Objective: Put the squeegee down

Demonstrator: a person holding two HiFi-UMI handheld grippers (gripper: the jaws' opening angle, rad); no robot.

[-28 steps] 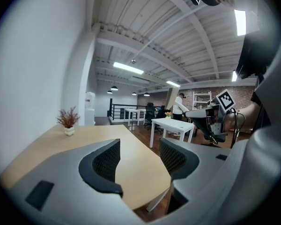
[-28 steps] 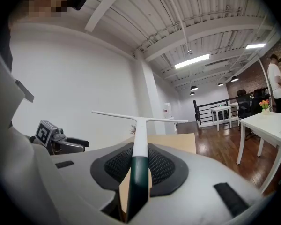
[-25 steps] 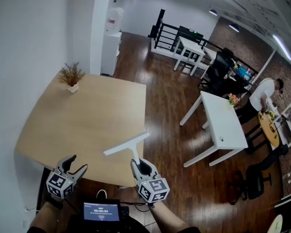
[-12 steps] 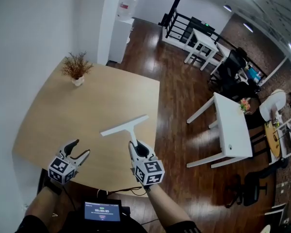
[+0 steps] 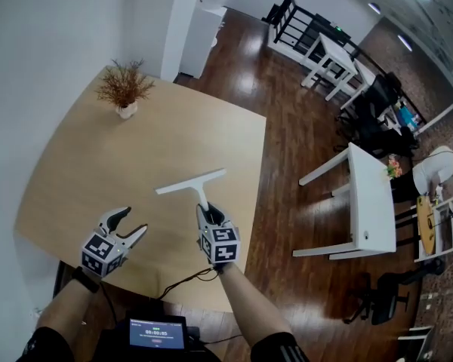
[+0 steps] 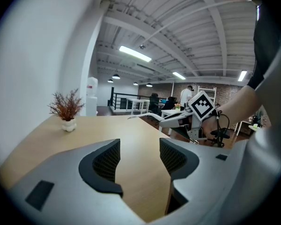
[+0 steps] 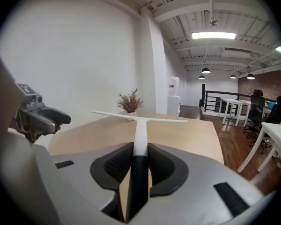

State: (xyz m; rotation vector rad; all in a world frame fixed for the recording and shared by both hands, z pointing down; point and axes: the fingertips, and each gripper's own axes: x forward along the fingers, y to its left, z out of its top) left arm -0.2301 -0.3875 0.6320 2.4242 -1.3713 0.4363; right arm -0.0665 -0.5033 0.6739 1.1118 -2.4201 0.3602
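Your squeegee (image 5: 190,182) is white, going black at the handle end. Your left gripper (image 5: 130,221) and right gripper (image 5: 209,212) are grey, with black gridded pads (image 6: 107,161) and black-and-white square markers. The table (image 5: 98,164) is pale wood, the floor (image 5: 302,142) dark brown, and the plant (image 5: 123,87) rusty brown in a white pot (image 5: 126,111).

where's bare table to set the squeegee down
The table is bare almost everywhere: the wide stretch between the potted plant and the squeegee in the right gripper, and the strip between it and the left gripper. Only the plant's corner is occupied.
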